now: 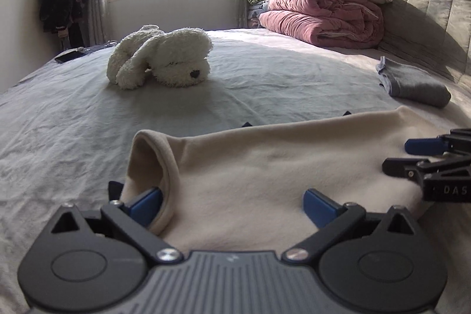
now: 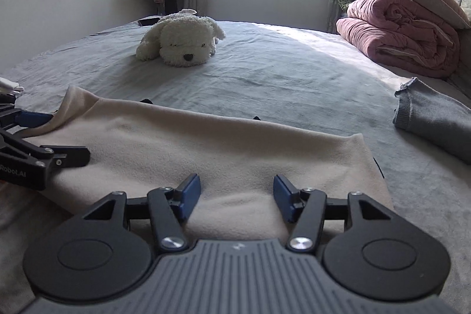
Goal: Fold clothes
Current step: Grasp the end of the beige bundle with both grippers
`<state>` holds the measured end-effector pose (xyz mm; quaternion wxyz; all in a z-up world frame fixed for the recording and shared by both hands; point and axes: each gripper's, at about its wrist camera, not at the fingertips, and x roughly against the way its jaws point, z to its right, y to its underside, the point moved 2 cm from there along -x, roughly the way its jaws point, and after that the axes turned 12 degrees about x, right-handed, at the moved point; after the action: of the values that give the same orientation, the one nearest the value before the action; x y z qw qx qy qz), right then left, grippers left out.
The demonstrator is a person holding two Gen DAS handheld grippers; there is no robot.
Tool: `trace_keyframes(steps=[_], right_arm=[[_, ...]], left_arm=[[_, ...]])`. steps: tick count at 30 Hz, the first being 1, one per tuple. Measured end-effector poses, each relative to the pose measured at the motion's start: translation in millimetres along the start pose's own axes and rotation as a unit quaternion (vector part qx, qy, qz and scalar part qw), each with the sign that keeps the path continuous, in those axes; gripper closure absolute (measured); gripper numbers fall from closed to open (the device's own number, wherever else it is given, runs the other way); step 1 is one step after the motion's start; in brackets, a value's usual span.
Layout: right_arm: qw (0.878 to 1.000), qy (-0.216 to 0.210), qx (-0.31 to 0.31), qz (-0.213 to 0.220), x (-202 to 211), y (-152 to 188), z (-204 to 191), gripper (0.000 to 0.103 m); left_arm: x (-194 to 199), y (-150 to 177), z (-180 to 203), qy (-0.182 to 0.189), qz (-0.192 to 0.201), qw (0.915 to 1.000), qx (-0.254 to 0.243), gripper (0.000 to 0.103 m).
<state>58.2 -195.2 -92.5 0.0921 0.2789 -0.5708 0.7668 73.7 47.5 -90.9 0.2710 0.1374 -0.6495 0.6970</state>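
Observation:
A cream fleece garment [image 1: 265, 167] lies partly folded on the grey bed sheet [image 1: 88, 114], with dark blue fabric peeking out under its edges. It also shows in the right wrist view [image 2: 206, 143]. My left gripper [image 1: 232, 203] is open over the garment's near edge, its left finger beside a raised cuff-like fold [image 1: 156, 155]. My right gripper [image 2: 237, 194] is open, its fingers resting on the garment's near edge. Each gripper shows in the other's view, the right one [image 1: 412, 155] and the left one [image 2: 53, 137], both open.
A folded grey garment [image 1: 415, 83] lies on the bed at the right, also in the right wrist view [image 2: 435, 119]. A white plush dog [image 1: 162, 58] lies mid-bed. A pink folded duvet [image 1: 323, 13] and pillow sit by the headboard. A phone [image 1: 69, 55] lies far left.

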Motion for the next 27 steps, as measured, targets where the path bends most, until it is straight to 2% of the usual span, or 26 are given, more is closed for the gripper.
trace_keyframes(steps=[4,8,11,12,14,17,18,22,26,27], right_arm=[[1.000,0.013,-0.006,-0.003,6.3,5.1,14.2,0.045],[0.999,0.023,-0.019,-0.011,11.7,0.5,15.9,0.045],[0.999,0.020,-0.047,-0.018,20.3,-9.7,17.3,0.042],[0.998,0.016,-0.063,-0.022,24.2,-13.7,19.5,0.041],[0.992,-0.002,-0.118,-0.048,31.8,-20.5,30.2,0.037],[0.977,-0.033,-0.193,-0.081,42.4,-23.6,47.2,0.035],[0.973,-0.041,-0.214,-0.081,48.3,-23.2,52.5,0.035],[0.954,-0.072,-0.275,-0.092,65.4,-16.3,62.6,0.034],[0.918,-0.130,-0.357,-0.111,68.7,1.1,62.2,0.034],[0.915,-0.124,-0.369,-0.107,66.7,4.4,63.5,0.034]], left_arm=[[10.3,3.0,-33.0,-0.016,-0.007,0.9996,0.022,0.001],[19.7,-0.3,-55.2,-0.005,-0.024,0.9961,0.084,0.001],[31.9,-9.7,-65.8,0.007,-0.034,0.9903,0.134,0.001],[36.0,-13.6,-72.2,0.017,-0.044,0.9848,0.167,0.001],[43.7,-20.6,-87.5,0.044,-0.072,0.9657,0.245,0.001],[50.4,-23.0,-103.5,0.090,-0.117,0.9298,0.337,0.001],[53.0,-22.2,-105.6,0.105,-0.126,0.9183,0.360,0.001],[55.8,-11.5,-105.3,0.128,-0.163,0.8824,0.422,0.001],[44.8,9.2,-98.5,0.156,-0.197,0.8319,0.495,0.002],[41.3,14.7,-96.0,0.163,-0.204,0.8180,0.513,0.003]])
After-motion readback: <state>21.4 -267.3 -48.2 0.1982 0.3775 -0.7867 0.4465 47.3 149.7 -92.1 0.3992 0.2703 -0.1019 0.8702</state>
